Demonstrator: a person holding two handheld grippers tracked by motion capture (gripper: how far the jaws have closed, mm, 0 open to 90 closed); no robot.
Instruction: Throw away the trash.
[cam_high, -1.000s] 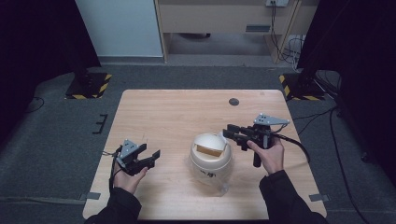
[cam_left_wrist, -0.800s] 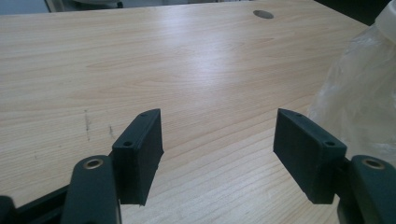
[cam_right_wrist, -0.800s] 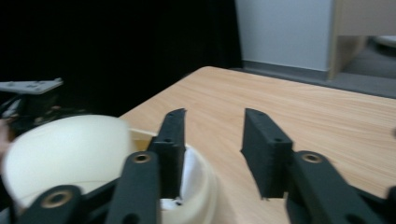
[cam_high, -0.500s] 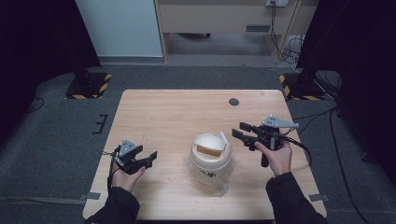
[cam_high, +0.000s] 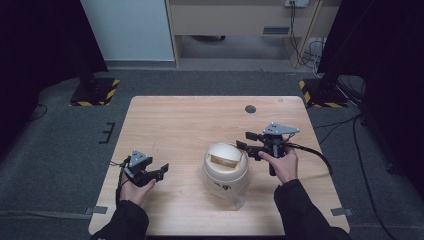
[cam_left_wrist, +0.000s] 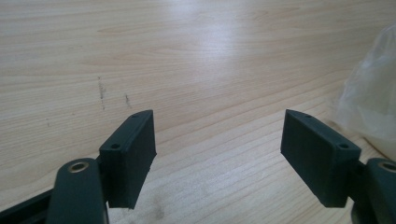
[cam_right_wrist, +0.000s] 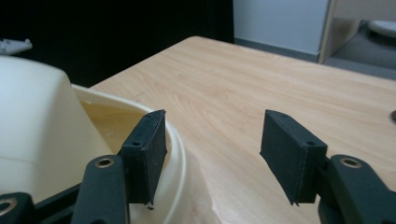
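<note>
High view is showing two sleeved forearms coming in from the near edge. The left gripper (cam_high: 159, 171) is hovering low over the bare near-left part of the table (cam_high: 175, 125), jaws apart with nothing between them; they have just been opening. The right gripper (cam_high: 246, 140) is pointing left at the rim of the bin (cam_high: 226, 167), jaws apart and empty, also having just been opening.

The bin is sitting near the table's middle, toward the near edge: a rounded, cream plastic tub with a domed swing lid and a thin clear liner bunching around its base. The table is pale wood with rounded corners and fine straight grain; a small dark disc (cam_high: 250, 108) is lying near its far edge. Grey carpet is surrounding it, with black stands on yellow-striped feet, dark curtains at both sides and a pale cabinet beyond.

Left gripper view is revealing faint scuff marks on the wood and the crinkled liner (cam_left_wrist: 373, 88) at the right edge. Right gripper view is showing the bin's smooth rim (cam_right_wrist: 180, 158) just beside one matte black pad (cam_right_wrist: 149, 154), though whether they are touching is unclear.
</note>
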